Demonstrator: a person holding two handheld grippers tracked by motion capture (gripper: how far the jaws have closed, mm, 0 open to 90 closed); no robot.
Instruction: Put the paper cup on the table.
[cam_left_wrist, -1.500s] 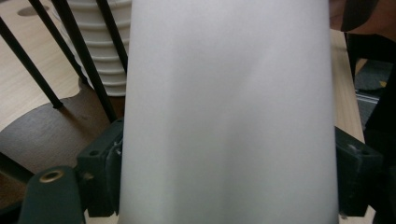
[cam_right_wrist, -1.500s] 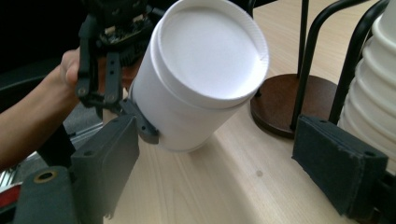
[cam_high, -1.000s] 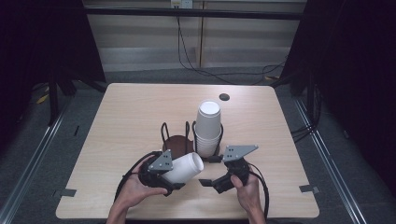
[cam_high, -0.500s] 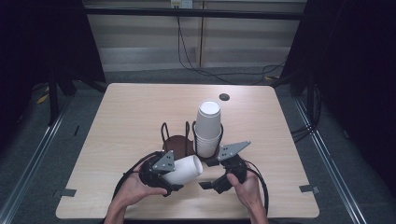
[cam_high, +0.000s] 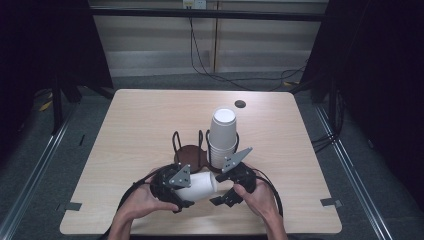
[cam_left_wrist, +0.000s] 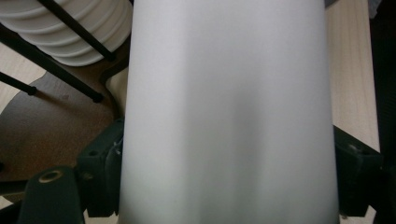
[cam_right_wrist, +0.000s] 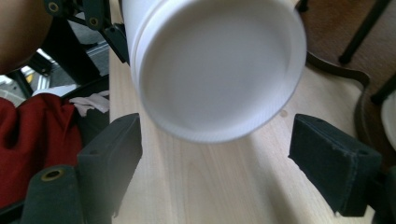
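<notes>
Your table (cam_high: 140, 115) is a pale wood top with rounded corners, and no writing, brand or label can be read on it or on anything that stands on it. A small dark round disc (cam_high: 240, 104) lies near its far edge, well apart from your hands.

Near the middle stands a black wire holder (cam_high: 188, 150) on a dark brown round base. Its right-hand compartment carries a tall stack of white cups (cam_high: 222, 136), upright, rims ringed one under another; the left-hand compartment shows its bare brown floor.

Just in front of the holder, your left gripper (cam_high: 172, 187) clamps a single white cup (cam_high: 198, 186) across its body. The cup lies on its side above the table, its closed bottom pointing toward your right hand. In the left gripper view the plain white wall of the cup (cam_left_wrist: 224, 112) sits between the two black jaws, which press on it from either side, with the stack and the holder's wires behind it at upper left.

Your right gripper (cam_high: 231, 192) sits just beside the cup's bottom end. In the right gripper view its jaws stand wide, on either side of the cup's round bottom (cam_right_wrist: 217, 70) but clear of it; they have just been closing a little, with nothing gripped between them
</notes>
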